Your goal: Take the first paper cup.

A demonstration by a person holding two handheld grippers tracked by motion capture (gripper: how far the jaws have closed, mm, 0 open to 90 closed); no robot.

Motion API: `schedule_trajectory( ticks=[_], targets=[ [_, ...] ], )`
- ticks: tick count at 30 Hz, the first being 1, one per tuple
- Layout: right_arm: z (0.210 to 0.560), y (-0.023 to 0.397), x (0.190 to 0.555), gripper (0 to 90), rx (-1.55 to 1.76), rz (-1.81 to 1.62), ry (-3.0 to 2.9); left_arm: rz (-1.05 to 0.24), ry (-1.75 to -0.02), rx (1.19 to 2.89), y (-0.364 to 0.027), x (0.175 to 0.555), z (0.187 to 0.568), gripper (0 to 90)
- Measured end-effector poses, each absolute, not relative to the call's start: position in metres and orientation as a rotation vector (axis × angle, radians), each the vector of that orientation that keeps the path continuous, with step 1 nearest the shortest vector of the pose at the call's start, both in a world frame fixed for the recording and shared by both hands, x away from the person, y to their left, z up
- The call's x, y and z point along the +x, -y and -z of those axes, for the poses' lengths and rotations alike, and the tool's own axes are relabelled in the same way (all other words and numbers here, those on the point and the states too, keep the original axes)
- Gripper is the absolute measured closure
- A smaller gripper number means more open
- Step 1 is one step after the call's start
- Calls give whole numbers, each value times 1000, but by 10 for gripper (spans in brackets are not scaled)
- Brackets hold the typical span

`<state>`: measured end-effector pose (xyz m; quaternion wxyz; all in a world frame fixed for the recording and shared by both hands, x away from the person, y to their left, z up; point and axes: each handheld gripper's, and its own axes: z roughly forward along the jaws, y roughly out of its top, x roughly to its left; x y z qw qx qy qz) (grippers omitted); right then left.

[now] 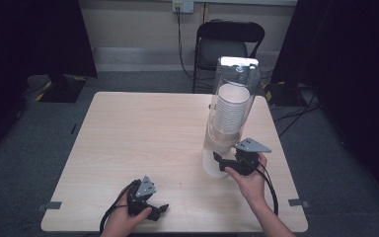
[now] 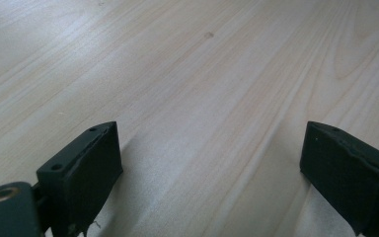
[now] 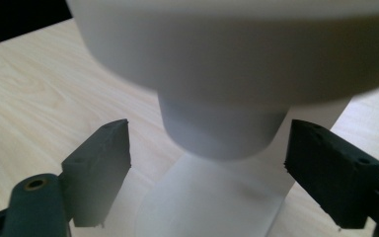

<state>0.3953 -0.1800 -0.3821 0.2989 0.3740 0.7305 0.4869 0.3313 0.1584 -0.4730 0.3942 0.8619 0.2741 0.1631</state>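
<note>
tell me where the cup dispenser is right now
In the high view the cup dispenser stands upright on the table's right half, with the right gripper at its base.

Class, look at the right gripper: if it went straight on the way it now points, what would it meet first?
Most likely the white cup hanging from the bottom of the cup dispenser; the right gripper has its open jaws either side of it, close ahead.
</note>
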Motion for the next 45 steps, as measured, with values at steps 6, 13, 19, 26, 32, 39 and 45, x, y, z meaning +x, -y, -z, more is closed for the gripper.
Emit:
schedule_trajectory(
  ticks=[6,13,19,26,32,39,45],
  targets=[
    [373,179,401,220,986,-1337,-1901,-408,-696,2196,-158,332,473,75],
    [366,177,404,283,970,-1350,-1876,-408,-693,2191,-158,332,473,73],
    [370,179,404,327,952,-1363,-1859,-409,-693,2191,-158,332,473,72],
    [375,180,403,333,916,-1382,-1838,-410,-693,2191,-158,332,473,71],
    [377,181,402,336,898,-1378,-1832,-412,-693,2192,-158,332,473,71],
    [379,181,402,338,890,-1384,-1827,-412,-693,2188,-157,332,474,71],
    [383,181,400,339,881,-1396,-1805,-414,-694,2192,-158,332,473,71]
  ],
)
